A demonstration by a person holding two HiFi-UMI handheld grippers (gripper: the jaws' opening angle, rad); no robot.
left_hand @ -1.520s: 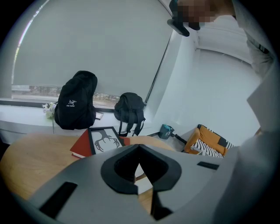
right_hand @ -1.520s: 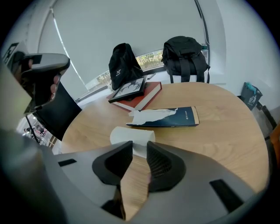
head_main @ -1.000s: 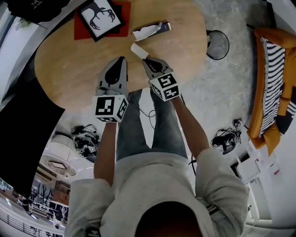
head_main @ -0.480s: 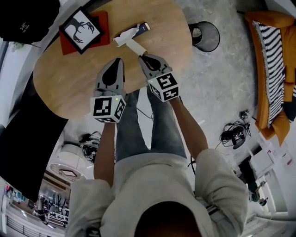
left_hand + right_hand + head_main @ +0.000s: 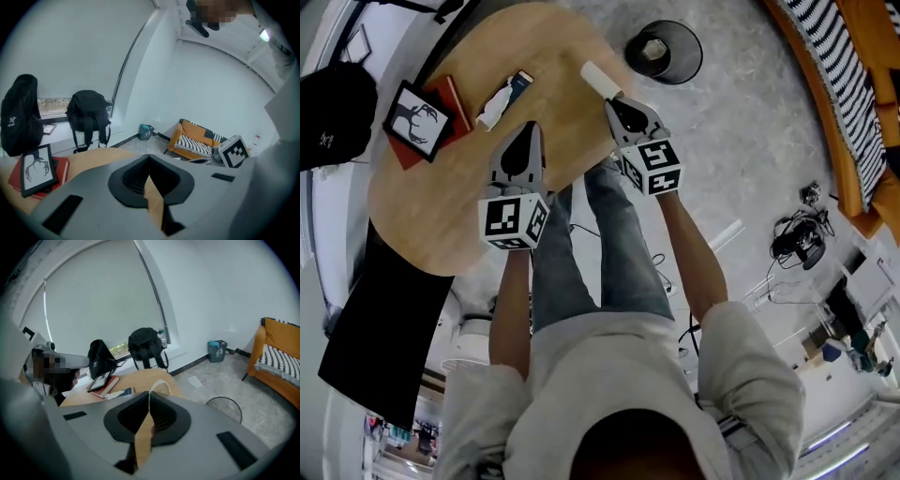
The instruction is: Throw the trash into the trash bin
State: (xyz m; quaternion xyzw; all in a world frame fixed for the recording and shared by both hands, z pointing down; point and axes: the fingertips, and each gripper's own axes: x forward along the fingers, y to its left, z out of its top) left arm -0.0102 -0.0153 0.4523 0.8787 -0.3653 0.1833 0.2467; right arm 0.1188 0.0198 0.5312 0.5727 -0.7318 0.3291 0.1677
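Right now the white strip of paper trash [image 5: 599,79] sticks out from the tips of the right gripper [image 5: 617,100], whose jaws are pinched tight on it, over the right-hand edge of the oval wooden table [image 5: 441,202] and near the round black wire-mesh trash bin [image 5: 686,67] on the grey floor. Beside it the left gripper [image 5: 527,133] hovers over the tabletop, jaws pressed together on nothing (only wood shows behind them). Further left lie a crumpled white tissue [image 5: 494,108] and a black-framed deer picture [image 5: 416,121] on a red book [image 5: 455,98].

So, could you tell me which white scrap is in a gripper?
The scrap sticking out of the right gripper; the other scrap lies on the table.
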